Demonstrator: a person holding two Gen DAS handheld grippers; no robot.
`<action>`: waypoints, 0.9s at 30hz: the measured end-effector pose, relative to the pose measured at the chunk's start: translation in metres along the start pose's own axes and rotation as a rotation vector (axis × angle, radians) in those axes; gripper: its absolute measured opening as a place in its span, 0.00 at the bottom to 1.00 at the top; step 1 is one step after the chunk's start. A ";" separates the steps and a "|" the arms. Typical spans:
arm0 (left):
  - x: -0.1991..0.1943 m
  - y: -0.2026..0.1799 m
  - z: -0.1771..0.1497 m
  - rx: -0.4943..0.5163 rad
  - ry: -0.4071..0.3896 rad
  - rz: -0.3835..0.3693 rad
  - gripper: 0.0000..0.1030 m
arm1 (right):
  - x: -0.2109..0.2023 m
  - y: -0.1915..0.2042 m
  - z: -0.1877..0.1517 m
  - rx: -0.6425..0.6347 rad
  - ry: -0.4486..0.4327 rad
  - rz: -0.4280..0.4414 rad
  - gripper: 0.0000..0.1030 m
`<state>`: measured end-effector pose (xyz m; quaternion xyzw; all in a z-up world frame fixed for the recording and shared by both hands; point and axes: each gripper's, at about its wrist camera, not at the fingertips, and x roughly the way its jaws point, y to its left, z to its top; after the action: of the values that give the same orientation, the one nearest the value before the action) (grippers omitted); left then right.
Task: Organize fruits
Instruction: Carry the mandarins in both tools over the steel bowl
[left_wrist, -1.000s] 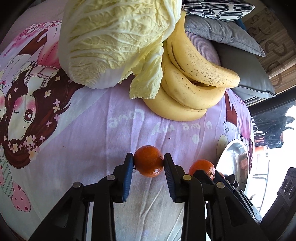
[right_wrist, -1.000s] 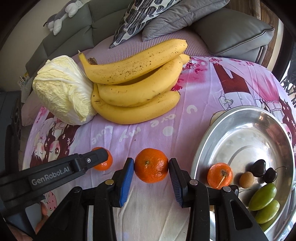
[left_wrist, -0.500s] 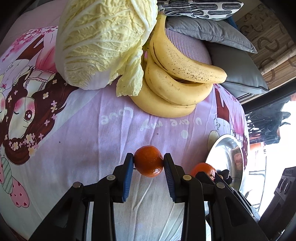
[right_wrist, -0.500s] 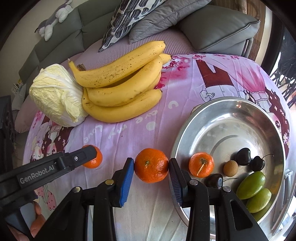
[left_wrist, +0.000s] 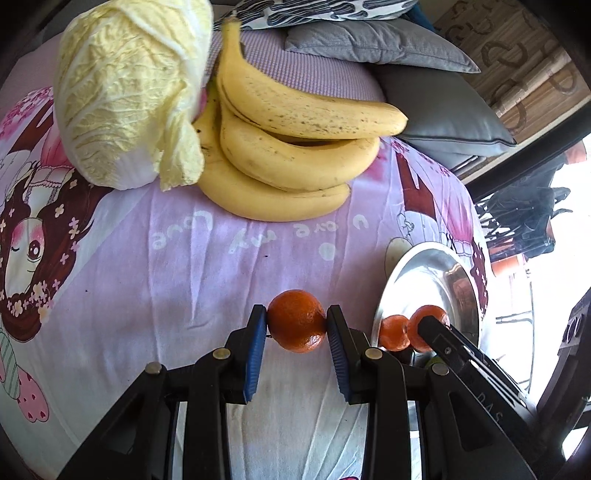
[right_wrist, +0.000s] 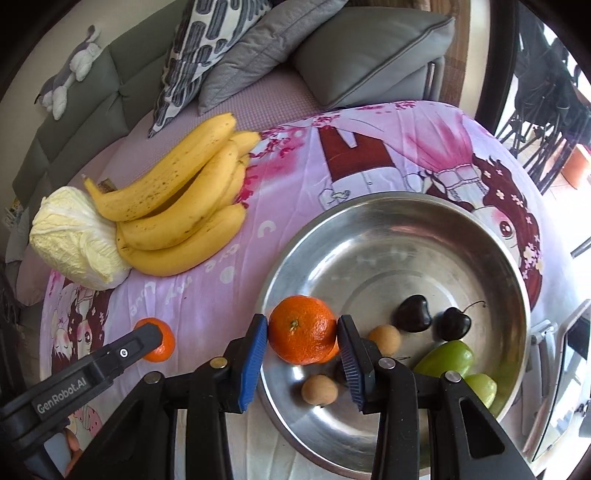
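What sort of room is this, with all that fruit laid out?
Most likely a home living room. A grey sofa with cushions and a soft toy on its back stands behind a table under a pink cartoon cloth, with bananas beside a steel bowl.

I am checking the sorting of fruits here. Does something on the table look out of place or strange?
Yes, the cabbage. It is a vegetable, yet it lies on the cloth against the bananas, among fruit. Nothing looks spilled or damaged. Each gripper holds one orange; the bowl stands upright.
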<state>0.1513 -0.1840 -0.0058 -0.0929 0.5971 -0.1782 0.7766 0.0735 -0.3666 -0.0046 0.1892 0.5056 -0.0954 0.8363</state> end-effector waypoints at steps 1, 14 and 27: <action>0.001 -0.005 -0.001 0.016 0.003 -0.002 0.34 | -0.001 -0.007 0.001 0.016 -0.003 -0.006 0.40; 0.027 -0.073 -0.008 0.185 0.062 -0.009 0.34 | -0.008 -0.064 0.016 0.135 -0.059 -0.075 0.41; 0.060 -0.118 0.014 0.225 0.100 -0.005 0.34 | 0.006 -0.092 0.024 0.169 -0.059 -0.122 0.41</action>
<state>0.1588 -0.3171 -0.0134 0.0025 0.6110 -0.2503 0.7510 0.0633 -0.4595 -0.0206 0.2250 0.4814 -0.1942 0.8246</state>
